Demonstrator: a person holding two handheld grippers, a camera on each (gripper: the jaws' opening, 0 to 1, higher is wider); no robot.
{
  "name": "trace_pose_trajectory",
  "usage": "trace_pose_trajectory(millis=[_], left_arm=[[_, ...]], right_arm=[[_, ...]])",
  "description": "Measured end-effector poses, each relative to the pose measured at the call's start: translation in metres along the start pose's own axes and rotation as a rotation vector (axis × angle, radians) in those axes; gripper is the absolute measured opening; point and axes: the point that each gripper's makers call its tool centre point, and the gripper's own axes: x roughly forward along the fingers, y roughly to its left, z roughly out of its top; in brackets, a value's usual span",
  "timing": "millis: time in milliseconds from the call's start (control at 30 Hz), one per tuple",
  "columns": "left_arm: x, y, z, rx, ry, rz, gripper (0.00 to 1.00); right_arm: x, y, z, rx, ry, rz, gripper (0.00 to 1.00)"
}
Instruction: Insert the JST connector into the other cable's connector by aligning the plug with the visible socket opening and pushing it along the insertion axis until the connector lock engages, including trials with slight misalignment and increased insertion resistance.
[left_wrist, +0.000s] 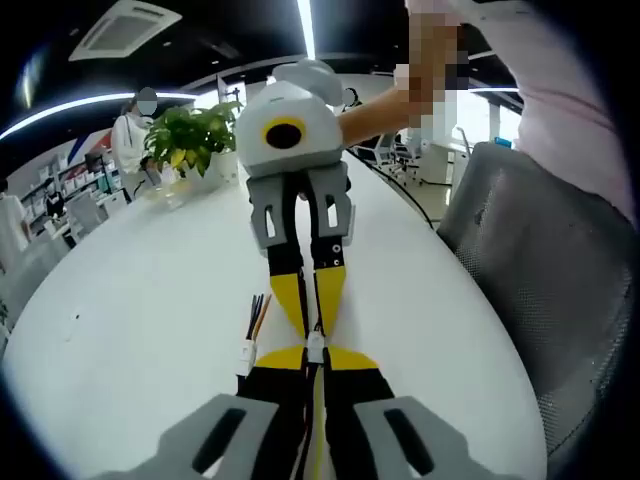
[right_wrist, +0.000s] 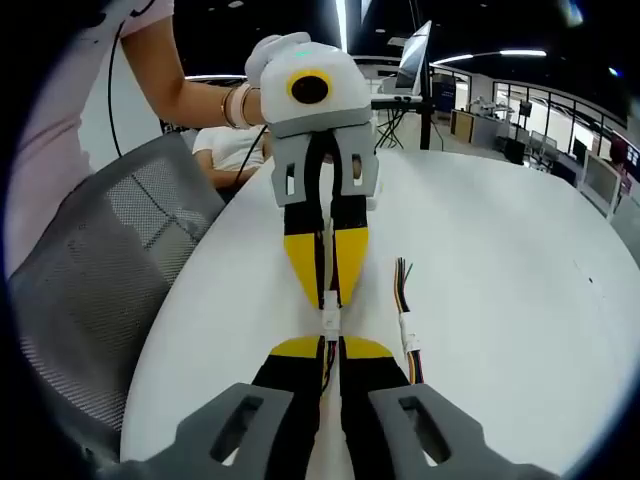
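white JST connector (left_wrist: 316, 347) | pinched between opposing yellow jaw tips, centre of view | spare connector cable (left_wrist: 247, 352) flat on table, 9 o'clock beside it

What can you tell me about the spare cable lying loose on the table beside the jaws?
The spare cable is a short bundle of thin wires, black, red and yellow or orange by the look of them. A small white plastic connector caps one end; the other end is cut, its wires fanned a little apart. It lies flat on the white table, beside the meeting jaws and apparently apart from them. Neither gripper holds it.
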Motion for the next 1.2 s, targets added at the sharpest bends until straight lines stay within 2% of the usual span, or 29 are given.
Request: trace_pose_trajectory(millis=[400, 767, 1200], left_arm=[[0.006, 0.010, -0.010, 0.003, -0.001, 0.012, 0.00], [0.009, 0.026, -0.020, -0.008, -0.014, 0.030, 0.00], [0.013, 0.031, -0.033, -0.051, -0.018, 0.023, 0.00]], right_arm=[[0.004, -0.008, -0.008, -0.002, 0.019, -0.027, 0.02], [0.004, -0.026, -0.013, -0.040, 0.052, -0.065, 0.03], [0.008, -0.033, -0.019, -0.041, 0.056, -0.061, 0.03]])
